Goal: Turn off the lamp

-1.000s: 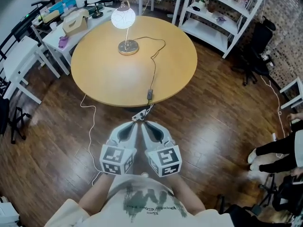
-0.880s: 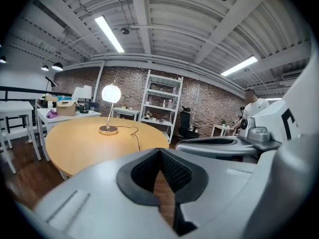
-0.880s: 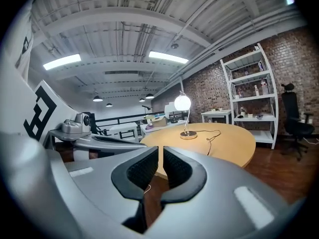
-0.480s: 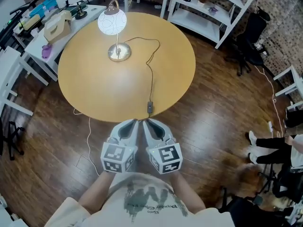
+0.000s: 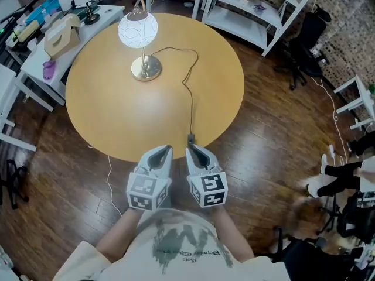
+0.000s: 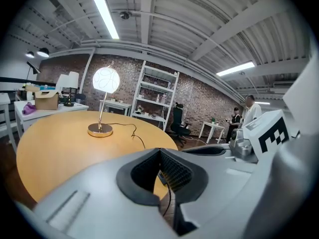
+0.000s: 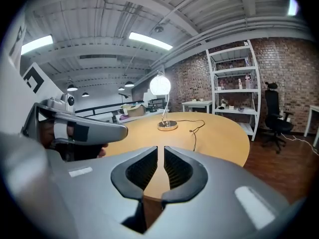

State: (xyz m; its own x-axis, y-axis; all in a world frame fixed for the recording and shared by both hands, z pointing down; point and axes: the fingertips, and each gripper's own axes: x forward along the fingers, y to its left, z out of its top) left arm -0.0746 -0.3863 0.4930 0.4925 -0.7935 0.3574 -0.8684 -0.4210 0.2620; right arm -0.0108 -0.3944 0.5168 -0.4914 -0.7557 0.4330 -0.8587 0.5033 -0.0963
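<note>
The lamp [image 5: 138,29] stands lit on the far side of the round wooden table [image 5: 105,116], its white globe glowing over a brass base [image 5: 146,69]. Its dark cord [image 5: 188,95] runs to an inline switch [image 5: 190,138] at the table's near edge. My left gripper [image 5: 165,151] and right gripper [image 5: 190,151] hang side by side just short of that edge, both shut on nothing; the right one's tips are nearest the switch. The left gripper view shows its jaws [image 6: 159,151] closed, with the lamp [image 6: 106,79] beyond. In the right gripper view, the jaws [image 7: 160,151] point at the lamp [image 7: 160,85].
White shelving [image 5: 258,7] stands behind the table at right, with a black office chair [image 5: 304,54] beside it. White desks with a cardboard box [image 5: 58,34] line the left. A person's legs [image 5: 340,180] show at the right edge. A white cable [image 5: 111,180] trails on the wooden floor.
The view and both grippers have advanced toward the table; the gripper tips now reach its near edge by the inline switch. The lamp stays lit and both grippers stay shut.
</note>
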